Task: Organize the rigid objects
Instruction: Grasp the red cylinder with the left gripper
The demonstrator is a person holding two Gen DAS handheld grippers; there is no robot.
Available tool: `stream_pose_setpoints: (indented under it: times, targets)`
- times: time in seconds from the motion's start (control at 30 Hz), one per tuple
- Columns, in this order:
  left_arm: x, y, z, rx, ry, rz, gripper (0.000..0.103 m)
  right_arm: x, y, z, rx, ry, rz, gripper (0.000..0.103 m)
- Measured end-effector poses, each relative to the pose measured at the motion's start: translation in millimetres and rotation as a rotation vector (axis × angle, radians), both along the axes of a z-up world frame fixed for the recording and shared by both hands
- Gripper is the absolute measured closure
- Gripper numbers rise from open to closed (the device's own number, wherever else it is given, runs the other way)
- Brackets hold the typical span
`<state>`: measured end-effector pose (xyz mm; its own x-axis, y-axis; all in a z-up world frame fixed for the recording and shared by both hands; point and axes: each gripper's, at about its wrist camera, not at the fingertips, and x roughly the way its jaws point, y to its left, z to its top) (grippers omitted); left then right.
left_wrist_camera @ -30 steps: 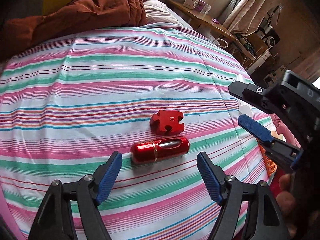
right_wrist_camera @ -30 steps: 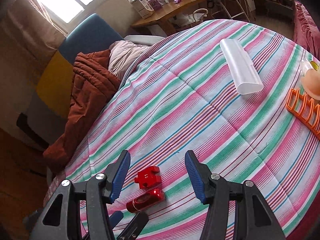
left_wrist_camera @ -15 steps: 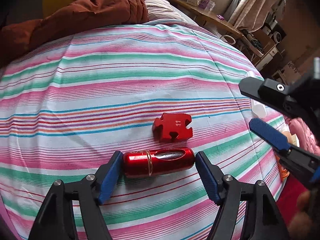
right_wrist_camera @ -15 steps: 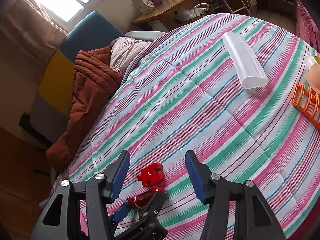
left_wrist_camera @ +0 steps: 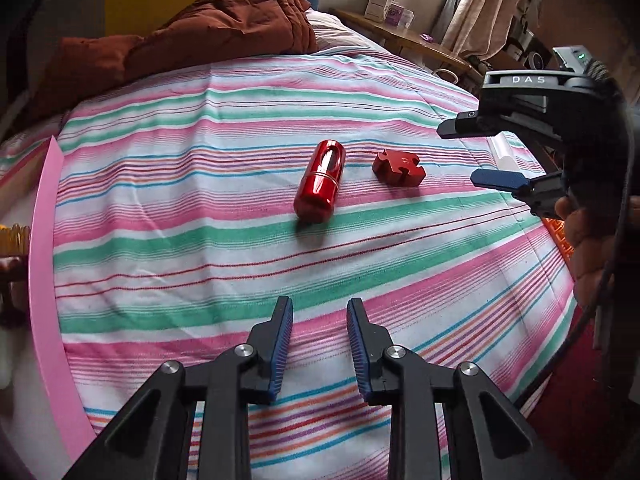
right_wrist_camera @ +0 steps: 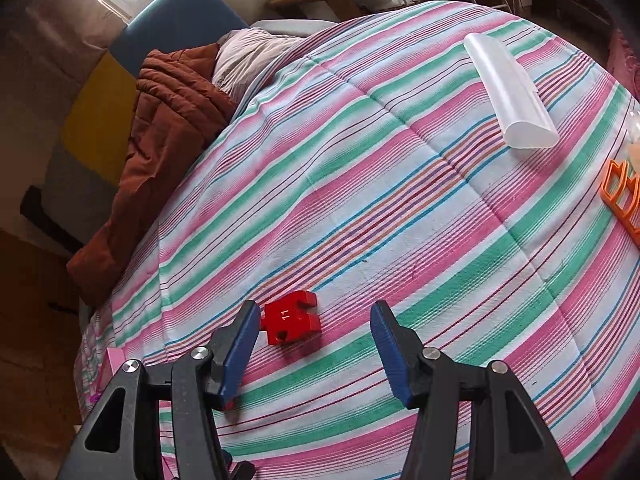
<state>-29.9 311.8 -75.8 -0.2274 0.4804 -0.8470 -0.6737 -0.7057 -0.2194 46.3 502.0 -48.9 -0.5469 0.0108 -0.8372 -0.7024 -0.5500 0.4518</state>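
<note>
Left gripper [left_wrist_camera: 319, 346] jaws closing, nothing between them; red cylinder [left_wrist_camera: 320, 180] lies apart mid-bed [left_wrist_camera: 200, 240]. Right gripper [right_wrist_camera: 315, 354] jaws part-open, empty, red puzzle block [right_wrist_camera: 291, 322] just ahead.

The number "11" is printed in white on the top face of the red puzzle-shaped block [right_wrist_camera: 291, 323]. "DAS" is lettered on the black body of the right gripper [left_wrist_camera: 476, 156] at three o'clock; the boxes' [left_wrist_camera: 380, 0] labels are probably too blurred to be read.
</note>
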Motion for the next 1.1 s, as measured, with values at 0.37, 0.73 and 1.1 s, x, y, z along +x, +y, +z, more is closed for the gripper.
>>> stream_pose_setpoints:
  times: [0.37,0.73,1.1]
  targets:
    - [-44,-9,19,0.07,-0.123,0.073,0.045,-1,-1,-2,0.0,-0.027,0.005,0.045]
    - [-65,50,19,-0.03,0.017,-0.066,0.045,1,0,-1,-0.059,0.035,0.012,0.045]
    - [-70,77,-4,-0.074,0.03,-0.075,0.077,-2,1,-5,-0.069,0.028,0.02,0.045]
